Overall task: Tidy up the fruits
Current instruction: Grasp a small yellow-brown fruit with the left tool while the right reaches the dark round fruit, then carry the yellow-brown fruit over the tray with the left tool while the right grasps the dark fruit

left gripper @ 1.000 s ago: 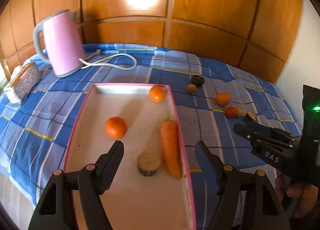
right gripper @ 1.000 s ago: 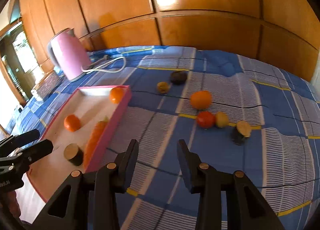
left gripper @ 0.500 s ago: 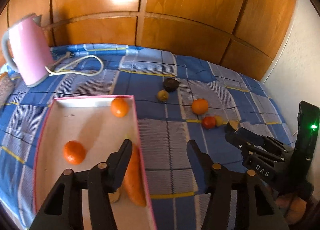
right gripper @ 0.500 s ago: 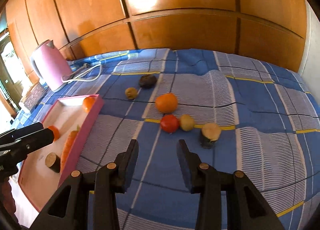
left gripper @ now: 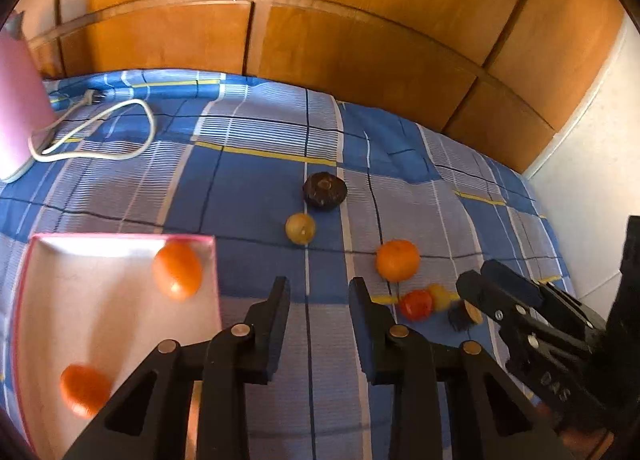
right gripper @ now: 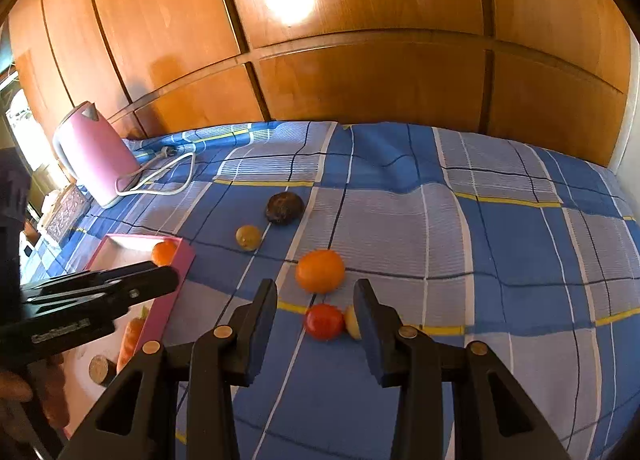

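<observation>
Fruits lie scattered on the blue plaid bedcover (right gripper: 480, 228), and some sit in a pink-rimmed tray (right gripper: 176, 280); loose on the cloth are a smooth, round orange (right gripper: 320, 270), a glossy red tomato (right gripper: 324, 321) just in front of it, and a small pale yellow fruit (right gripper: 352, 322) touching the tomato, partly hidden by a jaw in the right wrist view; farther back sit a dull yellow-green round fruit (right gripper: 248, 237) and a dark brown, rough one (right gripper: 285, 208); the left wrist view adds a dark cut piece with a pale face (left gripper: 464, 314) beside the yellow fruit; in the tray lie two oranges (left gripper: 177, 275) (left gripper: 85, 390), blurred, plus a carrot (right gripper: 132, 336) and a cut round piece (right gripper: 100, 369); the left gripper (left gripper: 318, 306) hangs over the cloth beside the tray, jaws apart and holding nothing; the right gripper (right gripper: 316, 312) hovers with jaws spread to either side of the tomato, grasping nothing; a pink kettle (right gripper: 94, 158) with a white cord (right gripper: 168, 180) stands at the far left before the wooden panelled wall (right gripper: 360, 80).
</observation>
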